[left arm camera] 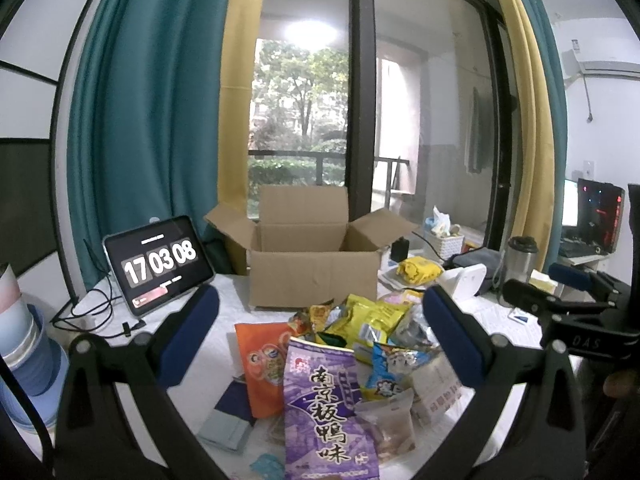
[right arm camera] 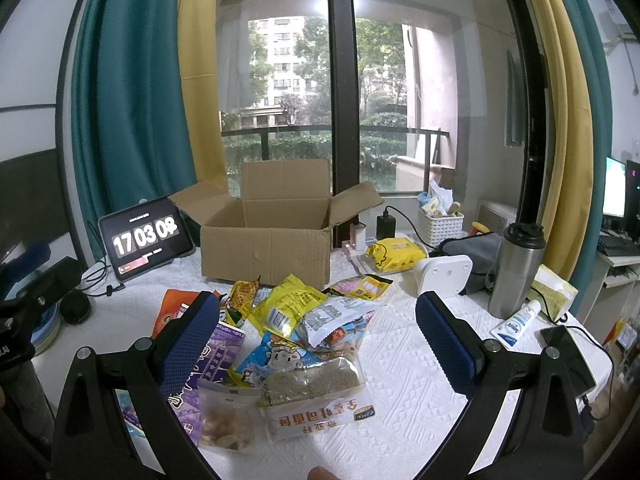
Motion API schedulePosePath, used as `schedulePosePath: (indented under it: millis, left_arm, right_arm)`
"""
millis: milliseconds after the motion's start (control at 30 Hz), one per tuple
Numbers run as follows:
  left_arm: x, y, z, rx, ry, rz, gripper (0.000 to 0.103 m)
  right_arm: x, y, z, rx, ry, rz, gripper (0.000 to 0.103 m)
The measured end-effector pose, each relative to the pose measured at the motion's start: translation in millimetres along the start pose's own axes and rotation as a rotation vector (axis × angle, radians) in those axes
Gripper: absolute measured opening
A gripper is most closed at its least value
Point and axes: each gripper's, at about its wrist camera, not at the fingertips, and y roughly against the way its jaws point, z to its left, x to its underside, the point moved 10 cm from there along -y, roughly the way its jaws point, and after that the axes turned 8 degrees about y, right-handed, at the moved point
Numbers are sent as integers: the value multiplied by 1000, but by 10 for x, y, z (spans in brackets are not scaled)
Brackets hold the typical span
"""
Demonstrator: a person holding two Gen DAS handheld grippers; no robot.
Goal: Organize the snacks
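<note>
A pile of snack bags lies on the white tablecloth in front of an open, empty-looking cardboard box. Nearest in the left wrist view are a purple bag, an orange bag and a yellow bag. My left gripper hovers open above the pile with nothing between its blue pads. In the right wrist view, my right gripper is open too, over a clear bread bag, a blue cartoon bag and a yellow bag.
A tablet showing 17 03 08 stands left of the box. Right of the pile are a steel tumbler, a white device, a yellow pack, a white basket, a tube and a phone. Stacked bowls sit far left.
</note>
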Motion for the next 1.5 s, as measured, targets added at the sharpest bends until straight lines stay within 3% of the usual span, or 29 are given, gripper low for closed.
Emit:
schedulePosePath:
  millis: [600, 900, 1167, 1367, 1500]
  left_arm:
    - [6, -2, -7, -2, 3, 4, 103]
    - [115, -119, 49, -15, 22, 54, 103]
    - [629, -526, 269, -54, 69, 252, 103]
    - [1183, -884, 415, -80, 107, 428, 103]
    - [1444, -1074, 371, -70, 85, 504, 101]
  right_arm:
    - [7, -5, -10, -1, 0, 3, 101]
    - [92, -11, -46, -4, -1, 22, 101]
    - [416, -294, -203, 0, -33, 108, 101]
    - [840, -742, -341, 2, -60, 235, 101]
    - [1101, -981, -367, -47, -92, 301, 101]
